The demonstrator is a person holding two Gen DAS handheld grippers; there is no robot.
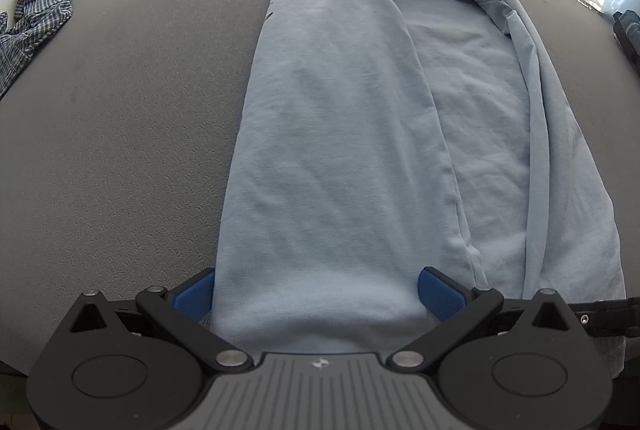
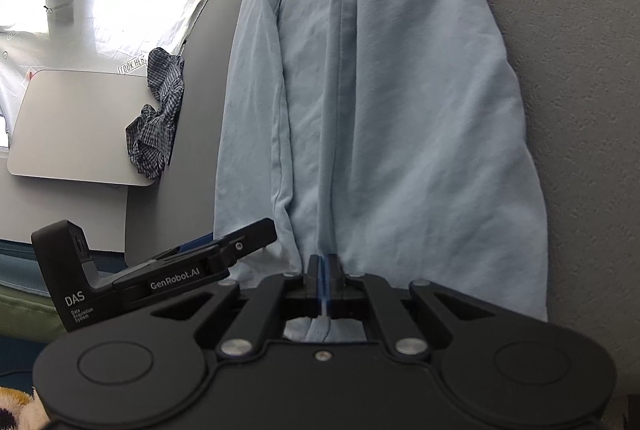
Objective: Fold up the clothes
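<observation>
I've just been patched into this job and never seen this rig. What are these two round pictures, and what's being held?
Each picture comes from a fisheye camera on a hand-held two-finger gripper, looking along its fingers. A person holds one in each hand. A light blue shirt lies partly folded on a grey table; a checked cloth sits crumpled at its far edge. The left gripper stands wide open, fingers either side of the shirt's near end. The right gripper is shut on a fold of the shirt. In the right view the left gripper shows at lower left.
</observation>
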